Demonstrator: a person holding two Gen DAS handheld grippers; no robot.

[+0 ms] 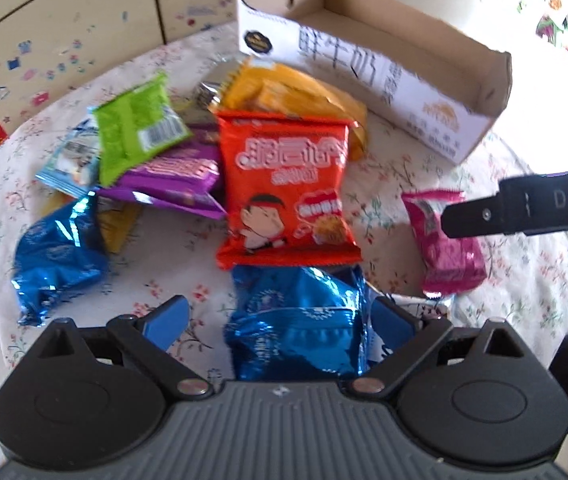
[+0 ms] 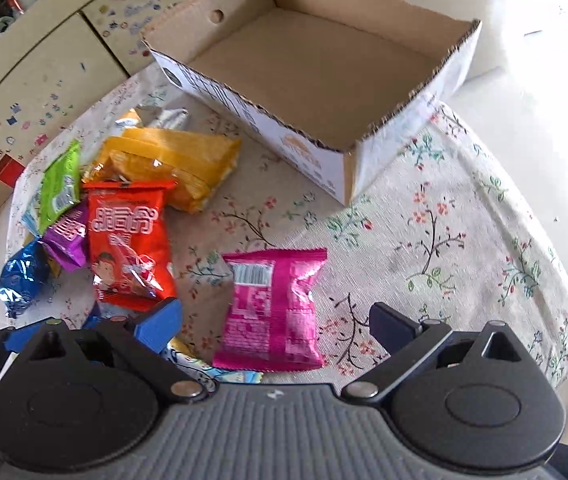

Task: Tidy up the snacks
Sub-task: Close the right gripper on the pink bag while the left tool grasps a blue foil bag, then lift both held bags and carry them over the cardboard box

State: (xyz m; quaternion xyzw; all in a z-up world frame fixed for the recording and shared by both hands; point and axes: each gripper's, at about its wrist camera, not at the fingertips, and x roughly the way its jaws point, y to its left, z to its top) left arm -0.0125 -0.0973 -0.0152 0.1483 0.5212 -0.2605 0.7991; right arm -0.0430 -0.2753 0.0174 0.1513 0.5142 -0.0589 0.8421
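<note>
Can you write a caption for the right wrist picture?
Open right gripper hovers over a pink snack packet, empty cardboard box beyond.

1. Black gripper arm, entering from the right in the left wrist view: white capitals "DAS", cut off by the frame edge.
2. Cardboard box, white outer wall: large Chinese characters, probably "鲜牛奶"; motion blur prevents a firm reading. A round dark emblem at its left end and an orange logo near its right end are illegible.
3. Red packet: large white Chinese lettering above a cartoon figure; characters not resolvable.
4. Green packet: barcode only, digits unreadable.
5. Pink packet: barcode and a block of fine print, both illegible.
6. Purple packet: pale lettering, illegible.
</note>
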